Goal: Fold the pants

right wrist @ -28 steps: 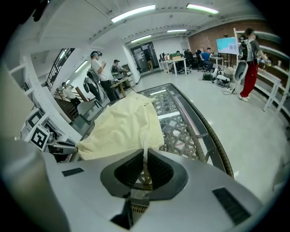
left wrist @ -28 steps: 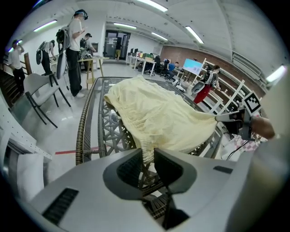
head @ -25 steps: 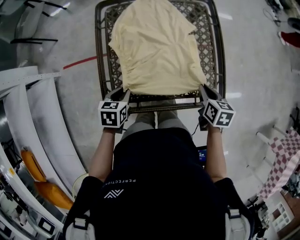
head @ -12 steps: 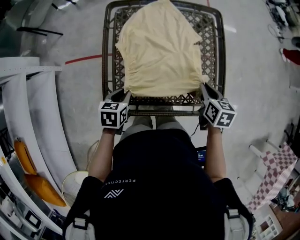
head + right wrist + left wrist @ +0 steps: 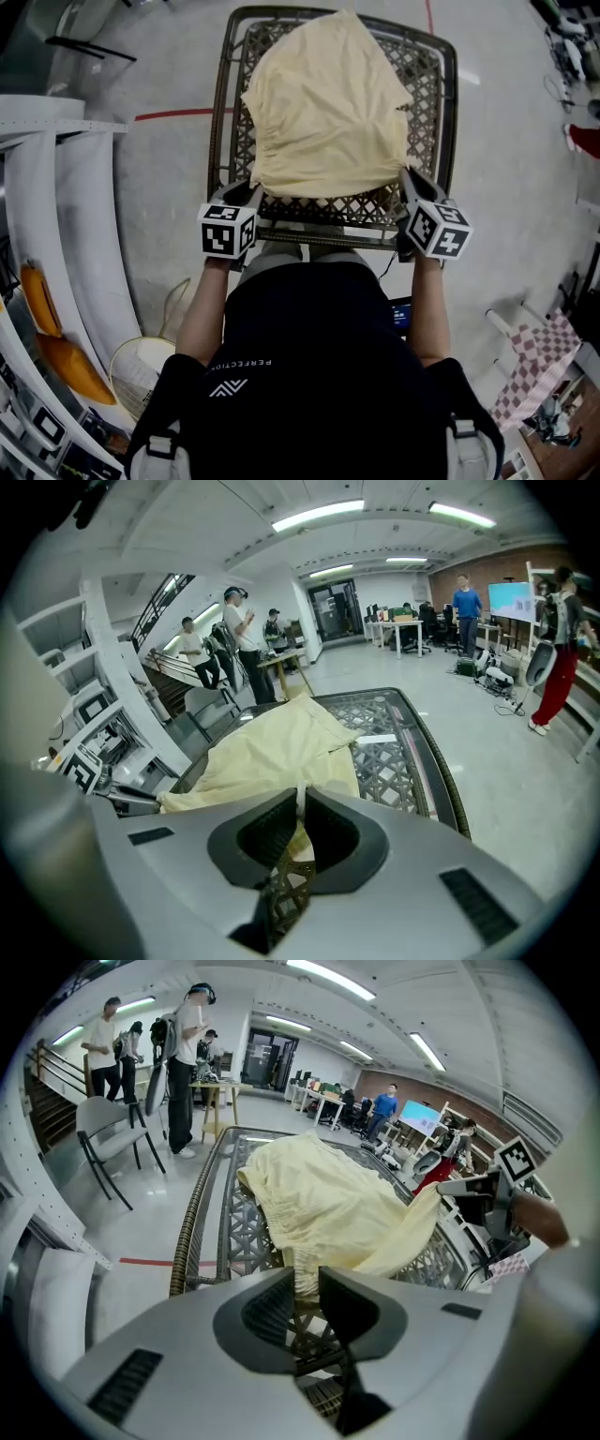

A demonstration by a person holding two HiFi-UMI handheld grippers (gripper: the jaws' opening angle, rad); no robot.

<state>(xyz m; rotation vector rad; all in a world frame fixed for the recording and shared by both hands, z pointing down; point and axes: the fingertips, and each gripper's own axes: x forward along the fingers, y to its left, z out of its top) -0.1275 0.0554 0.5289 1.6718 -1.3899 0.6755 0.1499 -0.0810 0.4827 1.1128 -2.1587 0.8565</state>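
Pale yellow pants (image 5: 323,108) lie spread over a dark wicker-lattice table (image 5: 427,75), folded with the near edge lifted. My left gripper (image 5: 253,194) is shut on the near left corner of the pants (image 5: 328,1208), the gathered cloth pinched between its pads. My right gripper (image 5: 405,178) is shut on the near right corner of the pants (image 5: 272,747). In the left gripper view my left gripper (image 5: 305,1283) holds the gathered cloth, and the right gripper (image 5: 469,1190) shows at the far corner. My right gripper (image 5: 301,803) pinches a thin edge of cloth.
White curved shelving (image 5: 56,234) runs along the left. A red floor line (image 5: 173,114) lies left of the table. A checkered cloth (image 5: 539,361) hangs at lower right. People (image 5: 187,1049) stand by chairs and desks in the background.
Both grippers have carried the near edge of the pants away from me, over the table; the right one moved more. The fold has grown shorter and the table's near lattice shows.
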